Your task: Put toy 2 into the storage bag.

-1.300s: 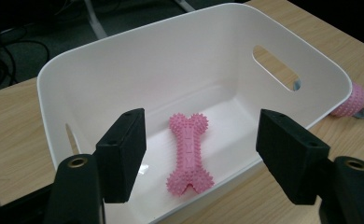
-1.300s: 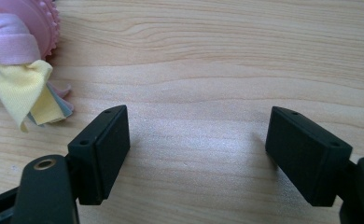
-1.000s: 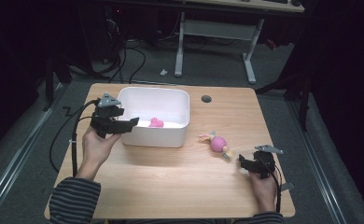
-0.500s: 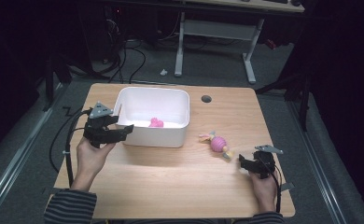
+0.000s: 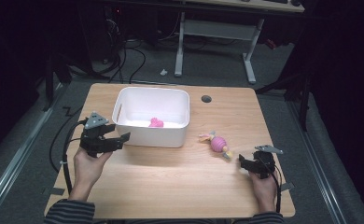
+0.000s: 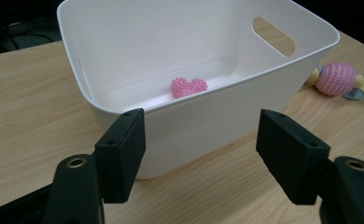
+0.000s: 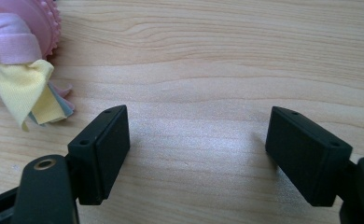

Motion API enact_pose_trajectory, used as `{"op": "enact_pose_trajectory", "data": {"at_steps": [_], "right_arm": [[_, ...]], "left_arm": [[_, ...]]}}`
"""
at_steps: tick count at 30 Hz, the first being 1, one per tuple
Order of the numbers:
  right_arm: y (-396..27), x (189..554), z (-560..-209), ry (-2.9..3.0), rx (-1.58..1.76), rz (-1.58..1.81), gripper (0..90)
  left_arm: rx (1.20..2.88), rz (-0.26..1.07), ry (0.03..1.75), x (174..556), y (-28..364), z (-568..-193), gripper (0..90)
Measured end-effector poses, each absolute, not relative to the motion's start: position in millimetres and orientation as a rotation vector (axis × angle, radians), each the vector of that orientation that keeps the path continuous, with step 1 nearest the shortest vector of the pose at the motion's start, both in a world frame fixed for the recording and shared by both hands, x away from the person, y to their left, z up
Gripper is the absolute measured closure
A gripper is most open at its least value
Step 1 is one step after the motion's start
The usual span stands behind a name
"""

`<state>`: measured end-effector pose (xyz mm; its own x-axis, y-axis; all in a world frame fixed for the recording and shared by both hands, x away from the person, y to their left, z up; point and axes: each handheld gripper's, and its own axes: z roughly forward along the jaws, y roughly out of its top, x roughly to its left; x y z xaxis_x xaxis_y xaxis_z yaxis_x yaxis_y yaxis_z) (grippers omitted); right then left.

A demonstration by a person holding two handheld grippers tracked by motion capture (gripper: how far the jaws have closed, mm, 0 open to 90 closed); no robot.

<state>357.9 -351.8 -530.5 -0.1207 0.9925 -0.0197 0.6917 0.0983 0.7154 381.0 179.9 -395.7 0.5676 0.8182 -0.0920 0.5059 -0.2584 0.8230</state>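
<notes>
Left gripper (image 5: pixel 117 140) held just off the near left corner of the white bin (image 5: pixel 182 122) on the wooden desk (image 5: pixel 171 186), jaws spread wide, nothing between them. In the bin, a small pink spiky heart-shaped toy (image 6: pixel 188 87), resting on the floor. Right gripper (image 5: pixel 244 161) low over bare desk near the right edge, jaws released and empty. Just beside it, toward the bin, a pink nubbed ball toy (image 5: pixel 217 143) with what look like cloth tails.
</notes>
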Motion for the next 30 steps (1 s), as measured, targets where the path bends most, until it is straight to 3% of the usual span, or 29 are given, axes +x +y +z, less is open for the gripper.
{"op": "enact_pose_trajectory", "data": {"at_steps": [30], "right_arm": [[-352,358,-530,1.870,1.646,0.770,21.9]], "left_arm": [[1.951,0.395,1.122,374,179,-441,32.9]]}}
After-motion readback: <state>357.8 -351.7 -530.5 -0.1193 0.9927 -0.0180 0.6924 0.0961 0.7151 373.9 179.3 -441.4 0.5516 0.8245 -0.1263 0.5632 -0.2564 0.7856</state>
